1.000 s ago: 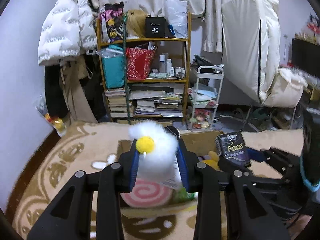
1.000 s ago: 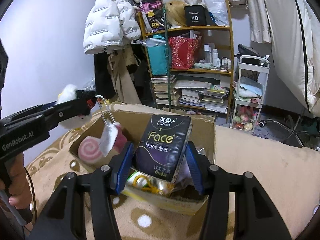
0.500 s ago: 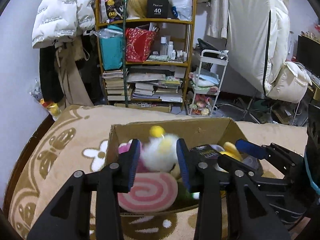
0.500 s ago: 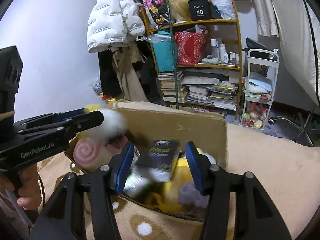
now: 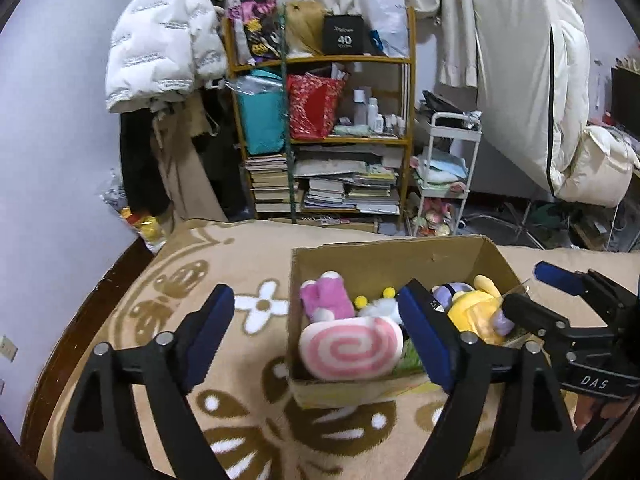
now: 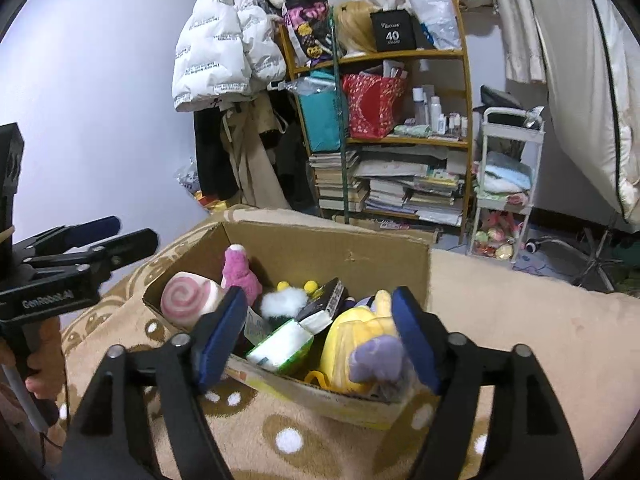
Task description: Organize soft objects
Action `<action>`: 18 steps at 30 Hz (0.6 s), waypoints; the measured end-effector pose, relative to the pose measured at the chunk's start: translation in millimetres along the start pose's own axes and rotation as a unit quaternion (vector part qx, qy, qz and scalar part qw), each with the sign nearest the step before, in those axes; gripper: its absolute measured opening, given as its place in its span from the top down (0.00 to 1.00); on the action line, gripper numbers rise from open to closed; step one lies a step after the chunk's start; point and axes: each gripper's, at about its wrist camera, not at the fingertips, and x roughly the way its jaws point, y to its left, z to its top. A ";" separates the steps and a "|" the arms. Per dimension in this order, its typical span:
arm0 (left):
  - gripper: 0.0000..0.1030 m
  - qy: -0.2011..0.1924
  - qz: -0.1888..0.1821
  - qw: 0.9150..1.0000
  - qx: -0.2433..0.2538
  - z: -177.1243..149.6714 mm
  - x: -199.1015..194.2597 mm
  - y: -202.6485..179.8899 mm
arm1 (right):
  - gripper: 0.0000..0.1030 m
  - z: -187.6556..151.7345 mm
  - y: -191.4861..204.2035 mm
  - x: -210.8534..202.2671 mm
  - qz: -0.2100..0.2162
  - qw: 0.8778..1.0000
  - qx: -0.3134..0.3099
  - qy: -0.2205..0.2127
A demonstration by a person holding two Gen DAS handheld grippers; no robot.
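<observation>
— Where are the soft toys?
— In the cardboard box [image 5: 384, 258], lower centre: pink swirl cushion [image 5: 350, 348], white fluffy toy [image 6: 282, 302], yellow plush [image 6: 356, 338].
— Your tools?
— My left tool [image 5: 320, 336] and right tool [image 6: 316, 338] both gape wide, holding nothing.

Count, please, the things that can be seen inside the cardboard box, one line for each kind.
Plush toys: 4: pink swirl, pink-purple toy, white fluffy toy, yellow toy
Tissue packs: 2: black pack, green-white pack
Total: 6 seen in the box; more may be hidden below.
</observation>
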 end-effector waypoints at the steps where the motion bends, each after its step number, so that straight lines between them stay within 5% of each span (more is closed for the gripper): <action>1: 0.15 -0.005 0.002 1.000 -0.001 -0.2 -5.0 1.4 | 0.15 0.1 1.4 -6.4 -0.001 1.000 0.000 -0.004; 6: 0.06 -0.025 0.014 1.000 0.002 -10.5 -37.1 0.1 | 0.03 1.8 6.5 -34.8 -0.011 1.000 0.006 -0.022; 18: 0.01 -0.047 0.018 0.999 -0.008 -37.3 -110.5 -3.6 | 0.00 8.0 23.1 -103.3 -0.032 0.998 0.006 -0.062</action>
